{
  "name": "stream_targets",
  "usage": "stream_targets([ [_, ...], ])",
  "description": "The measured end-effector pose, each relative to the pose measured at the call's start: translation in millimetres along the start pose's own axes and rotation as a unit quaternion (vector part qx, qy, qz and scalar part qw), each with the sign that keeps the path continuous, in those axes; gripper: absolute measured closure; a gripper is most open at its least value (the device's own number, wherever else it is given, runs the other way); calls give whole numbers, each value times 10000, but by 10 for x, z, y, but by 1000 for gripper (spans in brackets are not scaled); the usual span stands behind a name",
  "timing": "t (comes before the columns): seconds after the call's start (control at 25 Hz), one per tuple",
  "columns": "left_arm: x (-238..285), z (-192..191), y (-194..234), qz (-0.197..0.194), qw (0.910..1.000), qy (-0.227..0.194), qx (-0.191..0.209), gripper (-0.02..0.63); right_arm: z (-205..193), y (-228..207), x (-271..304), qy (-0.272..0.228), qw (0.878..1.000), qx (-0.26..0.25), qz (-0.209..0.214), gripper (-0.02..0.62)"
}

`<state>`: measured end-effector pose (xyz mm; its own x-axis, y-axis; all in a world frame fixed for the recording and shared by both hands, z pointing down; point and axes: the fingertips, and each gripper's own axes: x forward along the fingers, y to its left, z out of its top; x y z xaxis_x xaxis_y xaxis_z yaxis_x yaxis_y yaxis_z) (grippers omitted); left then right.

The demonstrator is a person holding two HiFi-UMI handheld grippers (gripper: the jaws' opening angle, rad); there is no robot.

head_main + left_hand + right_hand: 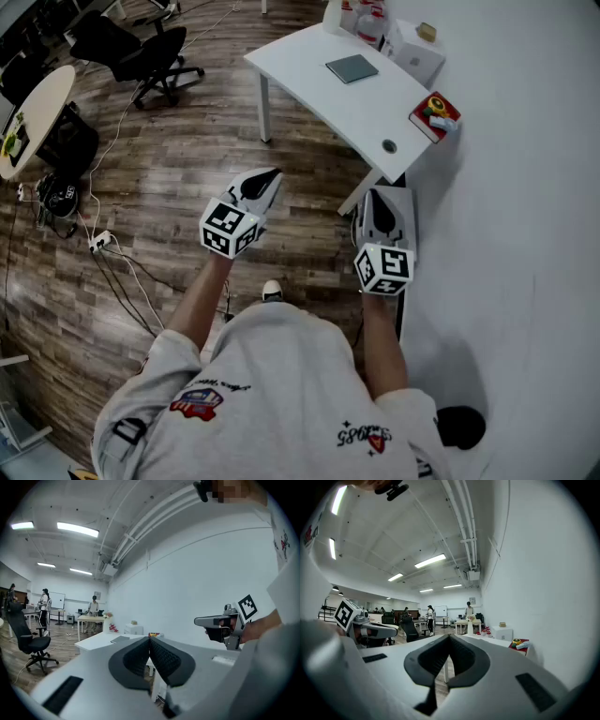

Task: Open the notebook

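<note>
The notebook (352, 67), a closed grey-green book, lies flat on the white table (319, 89) far ahead of me; it also shows as a thin dark slab (120, 639) in the left gripper view. I hold both grippers in the air in front of my body, well short of the table. My left gripper (271, 177) is shut with nothing between its pads (157, 651). To its right, my right gripper (378, 195) is also shut and empty, its pads (457, 648) meeting at the tip. Each gripper sees the other one beside it.
On the table's right end lie a red book (434, 114) with small items on it, a white box (417, 52) and red-capped bottles (361, 19). A white wall runs along the right. A black office chair (141, 52), a round table (37, 112) and floor cables (103, 244) stand left.
</note>
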<state>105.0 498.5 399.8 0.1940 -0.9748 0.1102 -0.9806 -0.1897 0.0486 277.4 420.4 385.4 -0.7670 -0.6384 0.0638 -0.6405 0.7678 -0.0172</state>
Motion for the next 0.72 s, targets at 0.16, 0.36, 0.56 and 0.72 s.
stream_targets([
  [0.16,-14,7,47,104,9997,-141,151,599,-39,51,16,-92,9998,156,118,604],
  [0.36,-45,-27,206,375,9989,-291,41,396,-87,68,57,-85,9998,151,106,600],
  [0.56,-33,-33,300,351,9985,-392,-155,264,-121,62,136,20,9998,173,46,597],
  [0.72,10,-59,388,271,9986,-396,-221,256,-118,63,260,34,9998,205,35,597],
])
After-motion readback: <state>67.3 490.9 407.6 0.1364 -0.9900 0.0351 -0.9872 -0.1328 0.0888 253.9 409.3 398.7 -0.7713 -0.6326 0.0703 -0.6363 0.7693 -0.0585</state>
